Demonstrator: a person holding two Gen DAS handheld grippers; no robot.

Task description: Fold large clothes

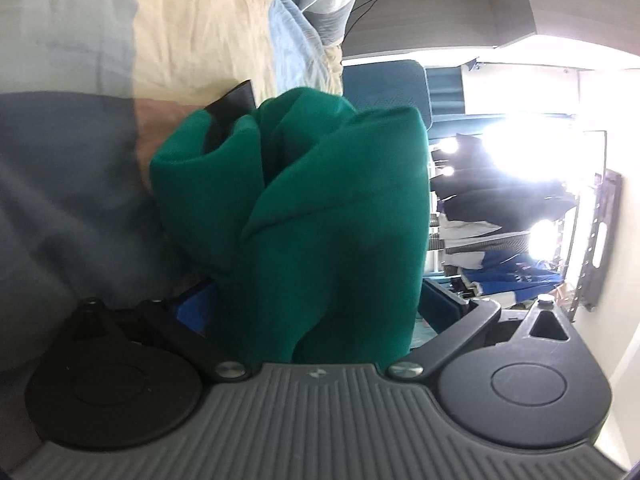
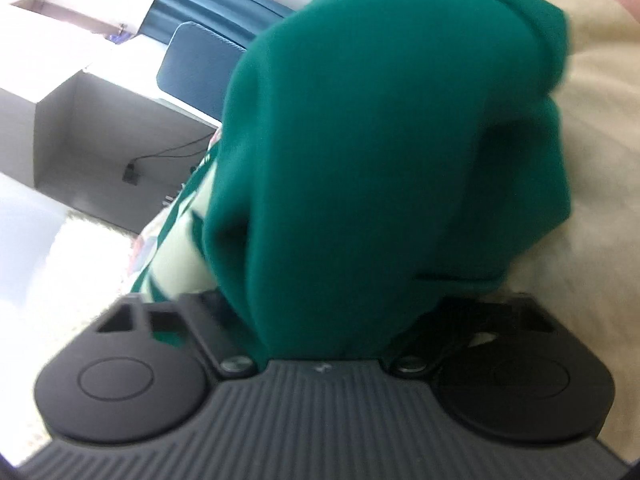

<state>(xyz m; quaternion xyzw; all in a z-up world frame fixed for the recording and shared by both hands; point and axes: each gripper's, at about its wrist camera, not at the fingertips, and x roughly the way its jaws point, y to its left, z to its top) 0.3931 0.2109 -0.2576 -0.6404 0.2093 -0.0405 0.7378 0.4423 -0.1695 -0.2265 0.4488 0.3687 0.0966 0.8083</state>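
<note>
Two claws, one green garment (image 1: 320,216) over a bed (image 1: 200,40).
L claw (image 1: 320,304): jaws wide, cloth bunched between. R claw (image 2: 320,312): cloth between jaws, grip can't tell.

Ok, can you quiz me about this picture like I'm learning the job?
1. What colour is the garment that fills both wrist views?
2. True or false: the garment lies flat and neatly folded.
3. What lies beside it? A. cream bedding B. a kitchen sink C. a wooden floor

Key: 1. green. 2. False, it is bunched up in thick folds. 3. A.
</note>
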